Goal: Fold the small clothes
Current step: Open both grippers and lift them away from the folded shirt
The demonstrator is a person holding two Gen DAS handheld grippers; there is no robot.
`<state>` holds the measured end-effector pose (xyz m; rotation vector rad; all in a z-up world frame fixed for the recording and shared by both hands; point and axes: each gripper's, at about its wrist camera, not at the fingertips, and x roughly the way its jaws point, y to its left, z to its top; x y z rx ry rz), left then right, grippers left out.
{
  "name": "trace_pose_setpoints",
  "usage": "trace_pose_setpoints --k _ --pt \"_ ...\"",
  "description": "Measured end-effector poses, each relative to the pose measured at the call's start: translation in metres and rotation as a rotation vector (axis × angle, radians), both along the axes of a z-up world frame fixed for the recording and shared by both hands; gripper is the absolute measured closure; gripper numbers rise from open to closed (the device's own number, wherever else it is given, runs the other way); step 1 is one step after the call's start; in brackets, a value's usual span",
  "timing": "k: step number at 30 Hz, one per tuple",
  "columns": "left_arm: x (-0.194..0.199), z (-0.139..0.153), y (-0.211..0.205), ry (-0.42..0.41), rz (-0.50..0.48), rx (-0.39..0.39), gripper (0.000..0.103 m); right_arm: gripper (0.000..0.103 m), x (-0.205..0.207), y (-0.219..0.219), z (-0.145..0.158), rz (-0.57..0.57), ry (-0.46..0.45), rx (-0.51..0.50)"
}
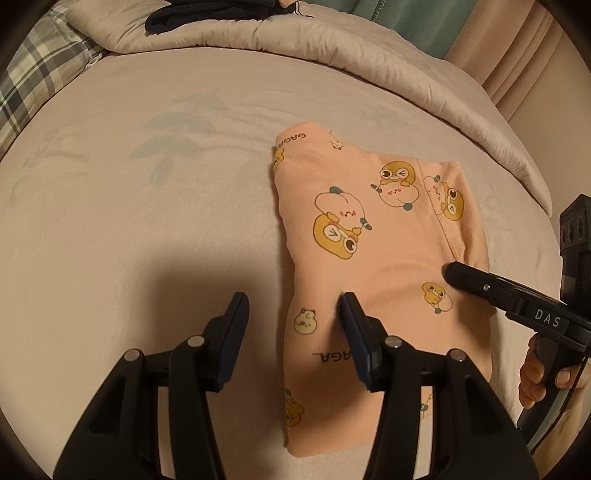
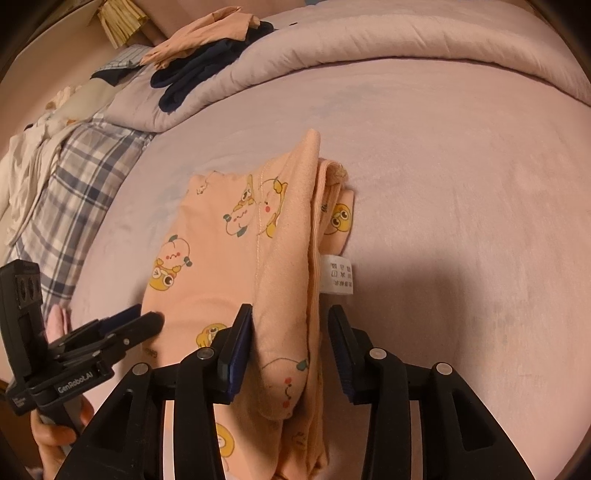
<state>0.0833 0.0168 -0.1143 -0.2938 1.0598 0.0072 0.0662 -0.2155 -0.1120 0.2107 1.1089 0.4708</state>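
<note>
A peach child's garment [image 1: 369, 236] printed with yellow cartoon animals lies folded on the pale bed sheet [image 1: 129, 206]. My left gripper [image 1: 291, 306] is open and straddles the garment's left edge, its right finger resting on the cloth. In the right wrist view, a raised fold of the garment [image 2: 284, 295] stands between the jaws of my right gripper [image 2: 290, 315]. The left pad touches the fold and the right pad stands just clear, so this gripper is open. A white care label [image 2: 338, 275] sticks out beside the fold. The left gripper [image 2: 142, 318] shows at the garment's left side.
A rolled-back quilt [image 1: 295, 33] runs along the far side of the bed with dark clothes [image 2: 199, 74] and a peach piece [image 2: 210, 29] piled on it. A plaid pillow [image 2: 74, 184] and white clothes [image 2: 26, 166] lie at the left. Curtains [image 1: 406, 18] hang behind.
</note>
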Motion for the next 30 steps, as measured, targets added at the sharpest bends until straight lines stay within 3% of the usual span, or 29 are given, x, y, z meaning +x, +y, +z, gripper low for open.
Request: trace_pose_setpoints --k 6,16,30 --pt "-0.006 0.000 -0.002 -0.003 0.004 0.023 0.048 0.057 -0.003 -0.001 0.000 -0.009 -0.001 -0.004" --pt "-0.021 0.000 0.000 0.002 0.021 0.032 0.047 0.057 -0.016 -0.001 0.006 0.033 -0.043 -0.023" --pt "-0.057 -0.004 -0.007 0.021 0.019 0.070 0.049 0.057 -0.050 0.006 0.003 0.105 -0.065 -0.174"
